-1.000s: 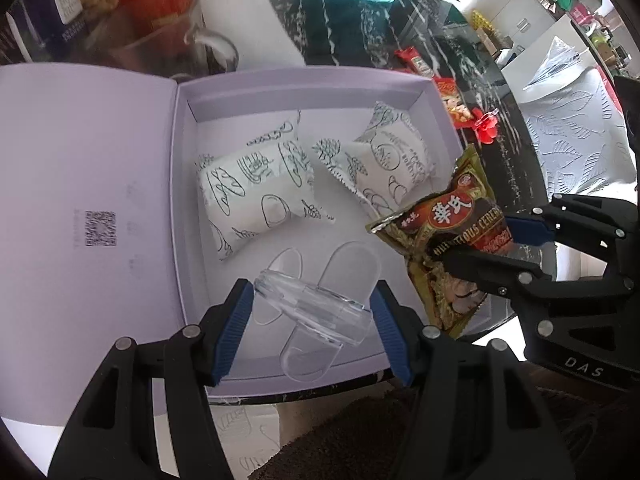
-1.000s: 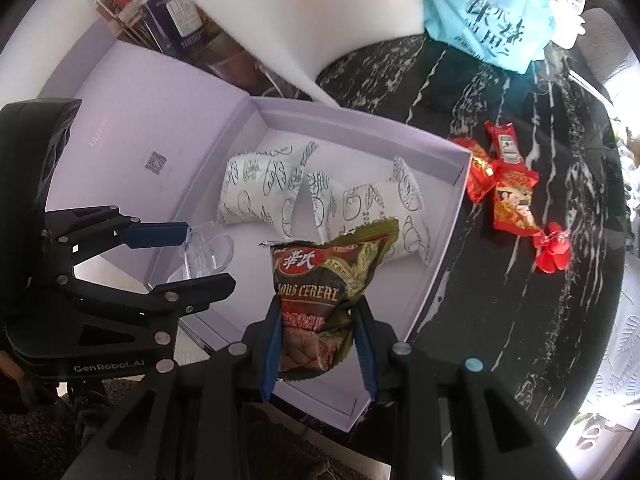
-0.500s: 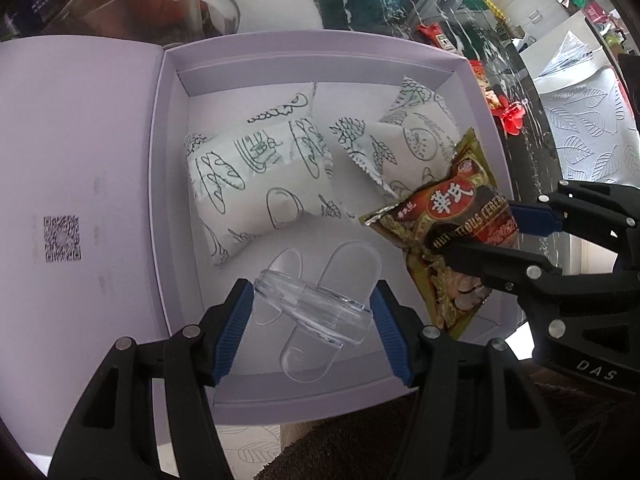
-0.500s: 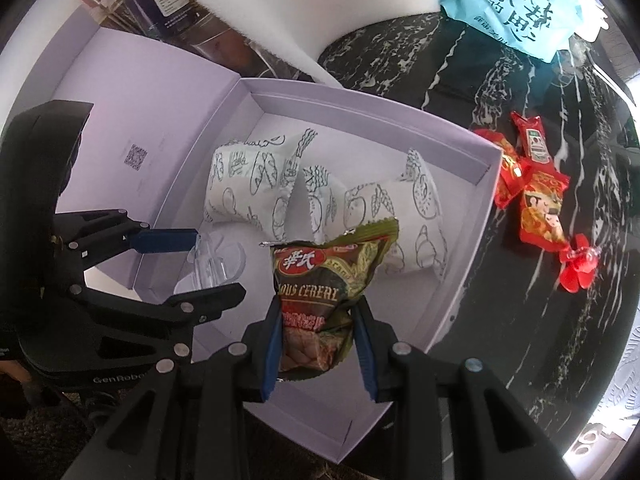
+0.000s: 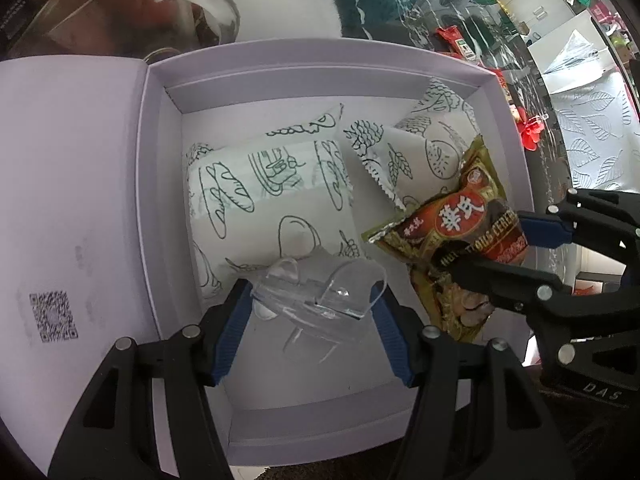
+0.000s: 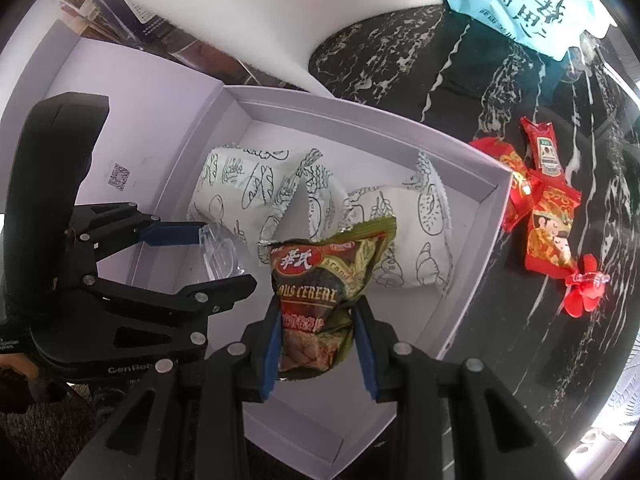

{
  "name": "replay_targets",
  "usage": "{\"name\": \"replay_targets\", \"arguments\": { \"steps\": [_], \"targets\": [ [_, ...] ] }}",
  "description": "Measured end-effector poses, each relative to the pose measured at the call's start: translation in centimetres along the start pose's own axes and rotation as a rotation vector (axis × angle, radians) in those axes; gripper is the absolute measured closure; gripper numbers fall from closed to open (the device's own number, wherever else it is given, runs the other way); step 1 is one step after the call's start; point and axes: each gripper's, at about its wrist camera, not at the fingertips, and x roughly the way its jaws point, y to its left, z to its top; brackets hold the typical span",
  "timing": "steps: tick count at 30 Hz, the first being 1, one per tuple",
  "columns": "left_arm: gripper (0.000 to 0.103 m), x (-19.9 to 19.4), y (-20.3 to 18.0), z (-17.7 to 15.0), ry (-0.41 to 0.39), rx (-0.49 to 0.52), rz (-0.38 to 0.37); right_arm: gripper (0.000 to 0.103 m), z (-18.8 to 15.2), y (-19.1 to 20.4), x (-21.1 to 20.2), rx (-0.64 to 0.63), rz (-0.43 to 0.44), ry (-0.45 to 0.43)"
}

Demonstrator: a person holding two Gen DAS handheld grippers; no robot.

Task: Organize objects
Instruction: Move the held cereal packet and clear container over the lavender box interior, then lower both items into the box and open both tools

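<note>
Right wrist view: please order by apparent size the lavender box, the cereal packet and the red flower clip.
1. lavender box
2. cereal packet, though it is nearest the camera, so it looks enlarged
3. red flower clip

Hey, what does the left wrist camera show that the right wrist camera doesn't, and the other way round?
Only the left wrist view shows the glass mug behind the box and a white leaf-embossed surface at far right.

Only the right wrist view shows the light blue bag with dark characters.

Both show the lilac box with two white doodle-print packets inside, the left gripper shut on a clear plastic piece, the right gripper shut on the cereal packet, and red snack packets on the black marble table.
</note>
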Motion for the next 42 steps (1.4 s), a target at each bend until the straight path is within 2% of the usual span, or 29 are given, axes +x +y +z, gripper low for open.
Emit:
{"name": "replay_targets", "arguments": {
  "steps": [11,17,29,31,36,42],
  "targets": [
    [0.044,-0.3,-0.3,0.0,0.008,-0.014,-0.010,0.069,0.4,0.0,-0.1,-0.032,0.001,0.024],
    [0.043,-1.0,-0.5,-0.2,0.009,-0.015,0.025,0.069,0.4,0.3,-0.7,-0.058,-0.021,0.025],
    [0.043,-2.9,-1.3,-1.1,-0.025,-0.009,0.037,0.068,-0.5,0.2,-2.9,-0.069,-0.039,0.007],
    [0.043,-2.9,-1.6,-0.3,-0.025,-0.012,0.037,0.068,-0.2,0.3,-2.6,-0.074,-0.036,0.011],
    [0.043,-2.7,0.0,-0.3,-0.012,-0.016,0.036,0.067,0.3,0.5,-1.4,-0.089,-0.025,0.033],
    [0.043,-2.7,-0.1,-0.6,0.001,-0.004,0.039,0.067,0.3,0.6,-0.7,-0.096,-0.013,0.057]
  ]
}}
